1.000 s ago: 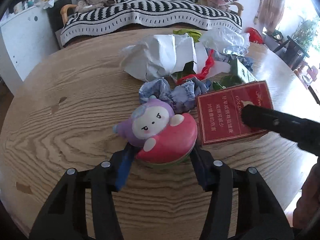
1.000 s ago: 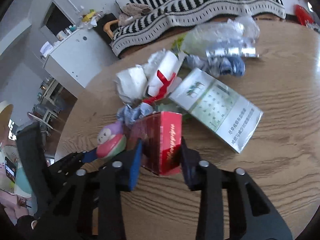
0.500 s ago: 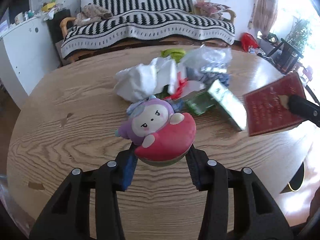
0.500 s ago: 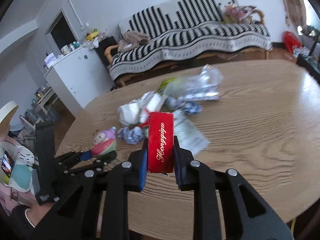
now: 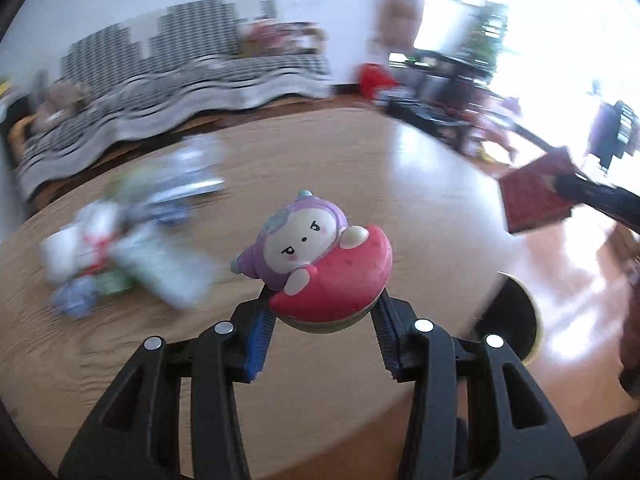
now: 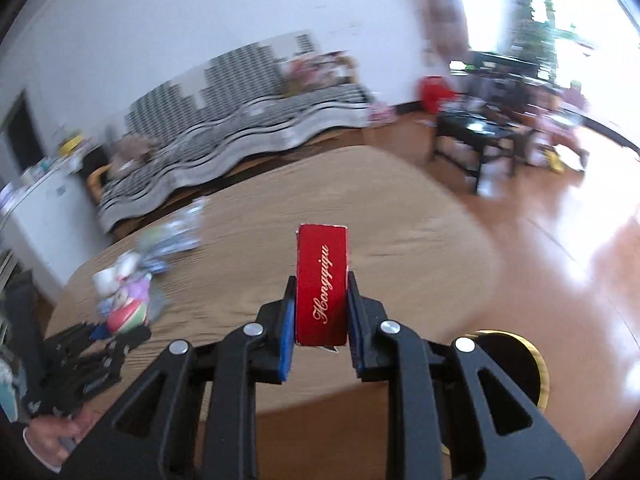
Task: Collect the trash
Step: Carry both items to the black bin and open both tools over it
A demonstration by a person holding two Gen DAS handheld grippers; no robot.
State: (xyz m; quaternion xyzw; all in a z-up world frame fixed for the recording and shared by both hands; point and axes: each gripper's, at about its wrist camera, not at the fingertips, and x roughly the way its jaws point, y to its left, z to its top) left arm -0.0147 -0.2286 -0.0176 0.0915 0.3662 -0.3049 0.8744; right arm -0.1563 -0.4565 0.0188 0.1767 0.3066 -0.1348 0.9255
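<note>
Your left tool [image 5: 322, 312] grips a glossy, rounded figurine [image 5: 320, 264]; your right tool [image 6: 321, 320] clamps a flat red carton [image 6: 322, 284]. Grained wooden worktop [image 6: 420, 248] beneath; crumpled wrappers [image 5: 120, 248] centre-left.

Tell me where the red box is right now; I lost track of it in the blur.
The red box stands on end between the right gripper pads, mid-frame in the right wrist view, lifted above the round wooden table; the left wrist view shows it at far right.

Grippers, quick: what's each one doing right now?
Left gripper: shut on the toy, lifted off the table.
Right gripper: shut on the red box, also off the table.
</note>
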